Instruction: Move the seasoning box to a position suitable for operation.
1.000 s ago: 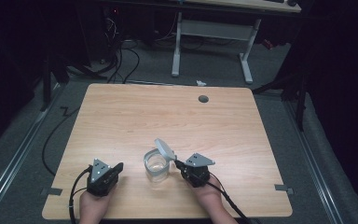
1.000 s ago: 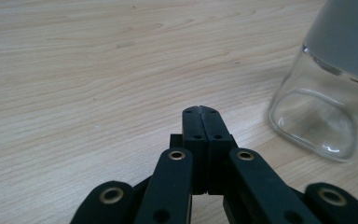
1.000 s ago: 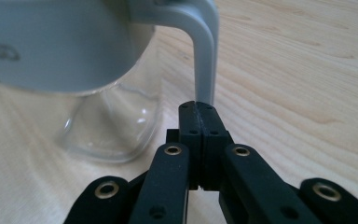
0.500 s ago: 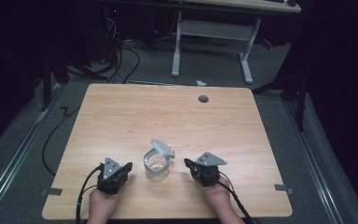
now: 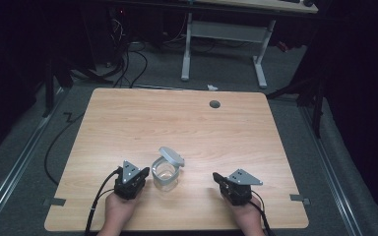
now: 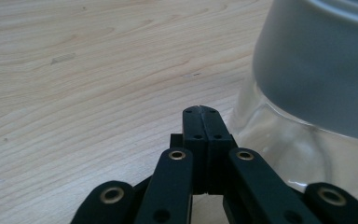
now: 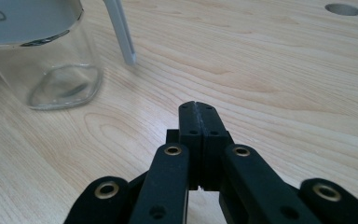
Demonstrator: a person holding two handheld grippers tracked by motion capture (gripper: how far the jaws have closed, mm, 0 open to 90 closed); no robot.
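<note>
Low in the high view, left of centre, the left hand-held gripper (image 5: 142, 173) sat clenched with nothing in it, tips aimed right toward the jar (image 5: 165, 174). The person's left hand (image 5: 119, 209) came up from the bottom edge behind it, cable trailing off toward the lower left. In the left gripper view the two black jaws were pressed flat together at centre frame, and the jar (image 6: 307, 93) loomed at the right, just beside the tips; whether they touched the glass could not be told.

Centre stage, the jar stood upright on the tabletop (image 5: 177, 123), clear glass with a grey band round its top. Its grey lid (image 5: 172, 156) was flipped open, tilted up behind and to the right of the mouth.

Over on the right, the right hand-held gripper (image 5: 217, 177) lay clenched as well, holding nothing, well apart from the jar with bare wood between them. The right hand (image 5: 247, 216) gripped it from the bottom edge. In the right gripper view the jaws met tight in the middle, the jar (image 7: 42, 51) sat in the upper left, and the lid's edge (image 7: 121, 32) hung down beside it. A round hole (image 7: 343, 9) showed in the tabletop's upper right corner of that view.
</note>
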